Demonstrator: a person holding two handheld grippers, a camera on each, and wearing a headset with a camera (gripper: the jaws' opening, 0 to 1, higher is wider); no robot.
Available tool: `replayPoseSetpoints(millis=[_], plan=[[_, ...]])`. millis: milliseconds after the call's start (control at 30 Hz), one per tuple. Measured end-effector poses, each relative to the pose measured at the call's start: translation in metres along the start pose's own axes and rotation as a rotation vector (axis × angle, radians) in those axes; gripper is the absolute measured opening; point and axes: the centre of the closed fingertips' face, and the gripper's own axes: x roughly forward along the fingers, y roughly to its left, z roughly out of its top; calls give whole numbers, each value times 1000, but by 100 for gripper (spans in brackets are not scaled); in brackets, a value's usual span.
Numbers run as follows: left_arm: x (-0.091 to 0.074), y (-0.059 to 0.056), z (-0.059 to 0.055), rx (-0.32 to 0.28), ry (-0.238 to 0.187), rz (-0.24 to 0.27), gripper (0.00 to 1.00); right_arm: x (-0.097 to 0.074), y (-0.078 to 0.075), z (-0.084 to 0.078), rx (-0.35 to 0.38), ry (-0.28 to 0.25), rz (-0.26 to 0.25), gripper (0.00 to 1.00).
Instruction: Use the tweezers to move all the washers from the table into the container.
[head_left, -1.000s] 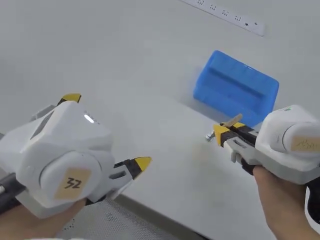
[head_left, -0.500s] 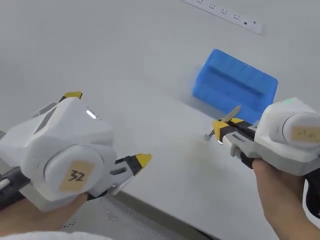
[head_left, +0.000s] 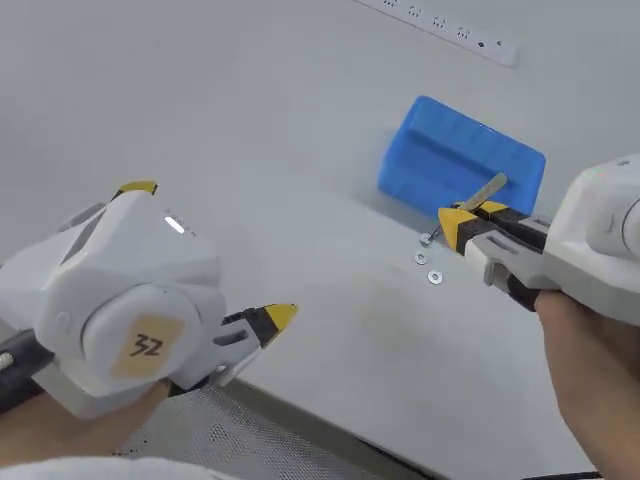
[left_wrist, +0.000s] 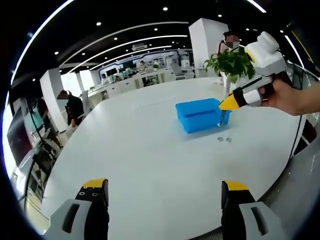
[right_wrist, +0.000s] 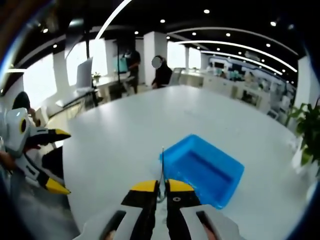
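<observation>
Right gripper (head_left: 470, 214) is clamping the tweezers (head_left: 483, 191); left gripper (left_wrist: 164, 186) is gaping, empty.
Washers (head_left: 435, 277) are looking light, thin, slippery: pinch one rim.

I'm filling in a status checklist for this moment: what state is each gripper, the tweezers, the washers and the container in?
left gripper: open, empty.
right gripper: shut on the tweezers.
tweezers: clamped, tips pointing down toward the table.
washers: two, lying flat on the table beside the container.
container: upright, open-topped.
</observation>
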Motion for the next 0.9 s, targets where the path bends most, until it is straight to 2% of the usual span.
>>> replayPoseSetpoints(millis=[100,267,467,700,900], plan=[[-1,1,3,-15,-19,0,96,0,-4,15,3,-36,-10,3],[-1,0,2,-11,-11,-1,96,7,-11,30,-11,-71,-23,3],[-1,-1,1,-4,-4,-2,96,23,-31,42,-17,-99,-58,3],[0,-1,0,-4,1,-3,96,37,-50,33,-5,-75,-91,3],[0,-2,0,-5,1,-5,96,52,-52,20,12,-47,-90,3]])
